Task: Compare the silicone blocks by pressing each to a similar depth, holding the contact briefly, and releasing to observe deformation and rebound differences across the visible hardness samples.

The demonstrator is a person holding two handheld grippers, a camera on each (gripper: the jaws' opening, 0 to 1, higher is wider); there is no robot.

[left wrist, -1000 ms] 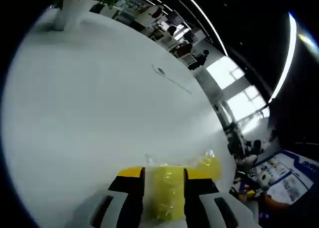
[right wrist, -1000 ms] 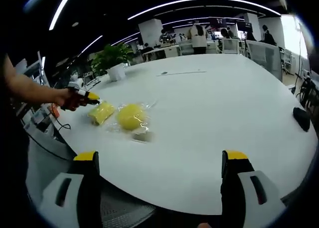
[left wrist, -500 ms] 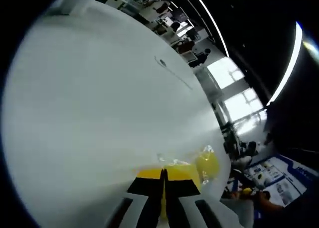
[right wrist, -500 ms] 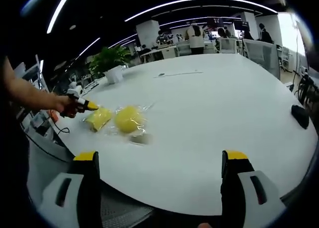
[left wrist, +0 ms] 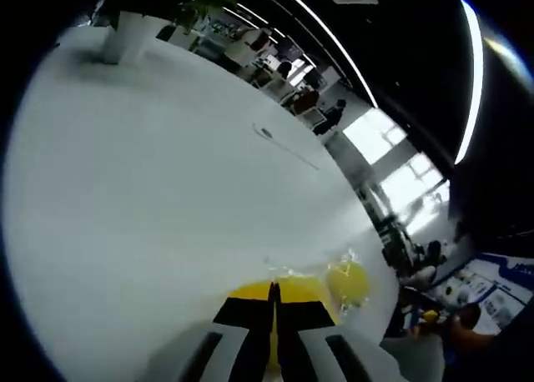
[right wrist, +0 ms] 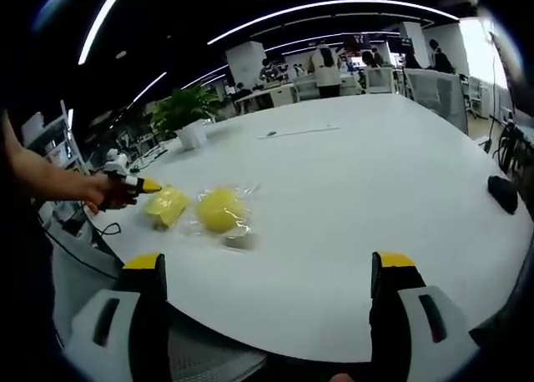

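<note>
Left gripper (left wrist: pixel 273 332) jaws had closed fully on the yellow block (right wrist: pixel 166 205) over 1 second, compressing it at the table (right wrist: pixel 359 190) edge; press-and-hold judged underway. Right gripper (right wrist: pixel 267 303) hung wide open, empty.

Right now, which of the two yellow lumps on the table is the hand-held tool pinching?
The flatter yellow block, nearest the table edge: the left gripper is shut on it. The rounder yellow block lies untouched beside it.
</note>
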